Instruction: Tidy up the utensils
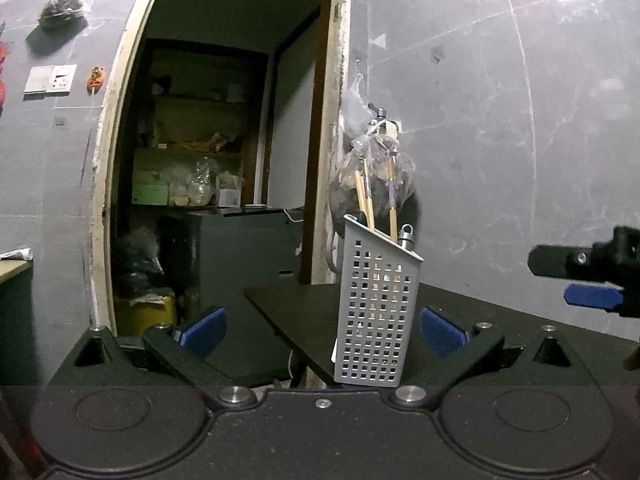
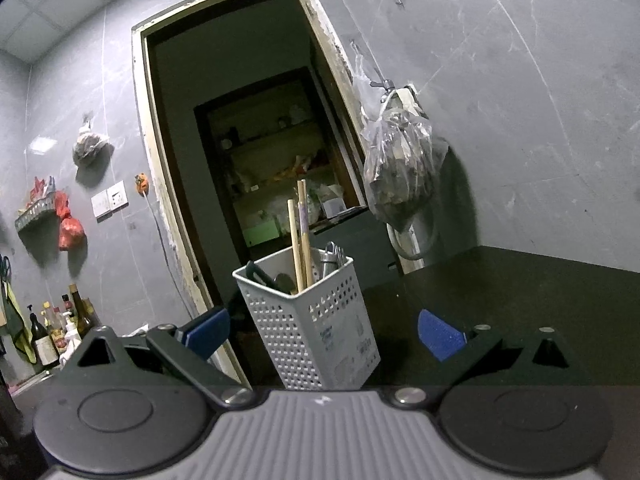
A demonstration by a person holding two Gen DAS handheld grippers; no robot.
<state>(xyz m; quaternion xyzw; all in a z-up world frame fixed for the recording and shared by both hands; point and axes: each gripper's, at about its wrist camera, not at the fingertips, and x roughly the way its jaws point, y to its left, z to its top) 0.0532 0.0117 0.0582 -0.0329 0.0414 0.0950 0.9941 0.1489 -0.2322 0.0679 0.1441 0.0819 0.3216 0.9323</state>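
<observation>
While nothing is being gripped by either tool, a grey perforated utensil holder is being shown standing upright near the edge of a dark table. Wooden chopsticks and a metal utensil are being held inside the holder, their tops sticking out above its rim. From the left wrist camera, the left gripper is being seen with its blue-padded jaws spread wide apart and empty; the holder is being framed between them, with no pad touching it. At the right edge of that view, the right gripper is being glimpsed well apart from the holder. From the right wrist camera, the right gripper is likewise being seen with its jaws spread wide and empty, the holder being framed between them without contact, and dark utensil handles are being seen inside beside the chopsticks. Behind the table, an open doorway is being shown in a grey tiled wall, with a plastic bag hanging beside it.
</observation>
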